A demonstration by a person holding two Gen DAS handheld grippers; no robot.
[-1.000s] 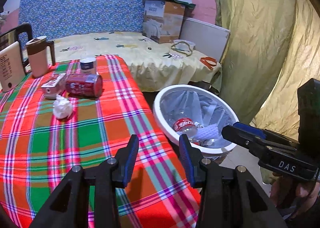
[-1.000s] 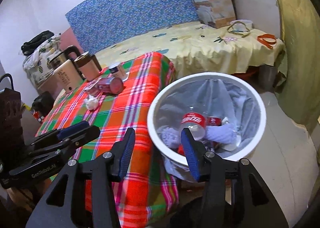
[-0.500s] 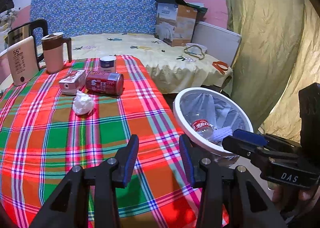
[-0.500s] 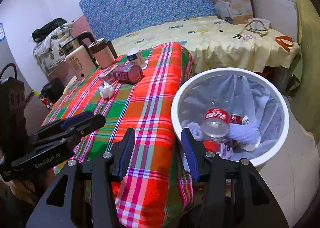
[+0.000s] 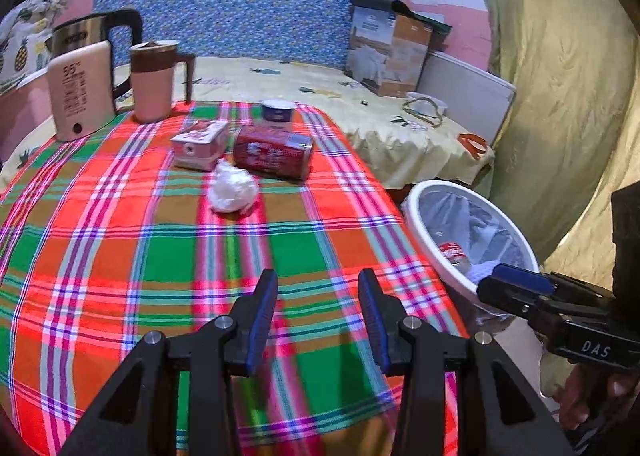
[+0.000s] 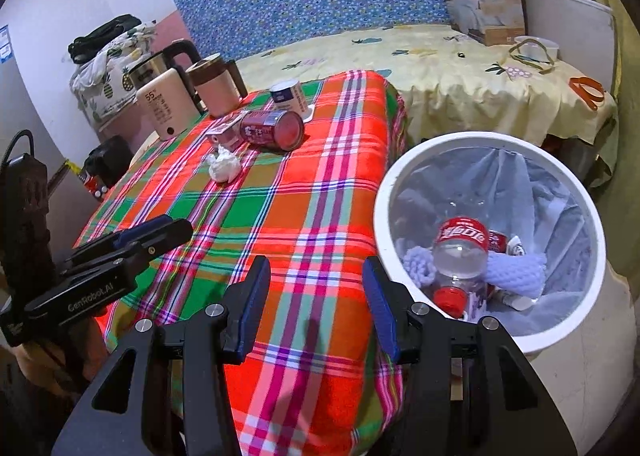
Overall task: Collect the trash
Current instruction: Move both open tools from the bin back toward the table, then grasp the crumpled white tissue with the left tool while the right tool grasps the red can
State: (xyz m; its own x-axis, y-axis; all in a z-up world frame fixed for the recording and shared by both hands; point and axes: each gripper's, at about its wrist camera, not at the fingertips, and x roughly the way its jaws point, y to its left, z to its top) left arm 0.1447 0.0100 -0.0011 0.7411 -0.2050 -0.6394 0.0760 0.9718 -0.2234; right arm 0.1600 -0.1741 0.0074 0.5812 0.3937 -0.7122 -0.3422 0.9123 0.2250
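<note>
Trash, namely a crumpled tissue (image 5: 233, 192) probably light and soft, is lying on the worktop (image 5: 120, 256) beside a red can (image 5: 272, 152), while both the left hand-held gripper (image 5: 316, 312) and the right hand-held gripper (image 6: 316, 304) are hovering wide open and empty.

A red-green plaid tablecloth (image 5: 120, 256) carries a white tissue (image 5: 233, 192), a red can (image 5: 272, 152); the bin (image 6: 384, 216) is white.

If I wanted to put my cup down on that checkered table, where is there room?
The near half of the plaid tablecloth is bare, from the crumpled tissue forward to the left tongs. The far end is crowded: red can, small carton, white tub, pink mug and kettle cluster there.
</note>
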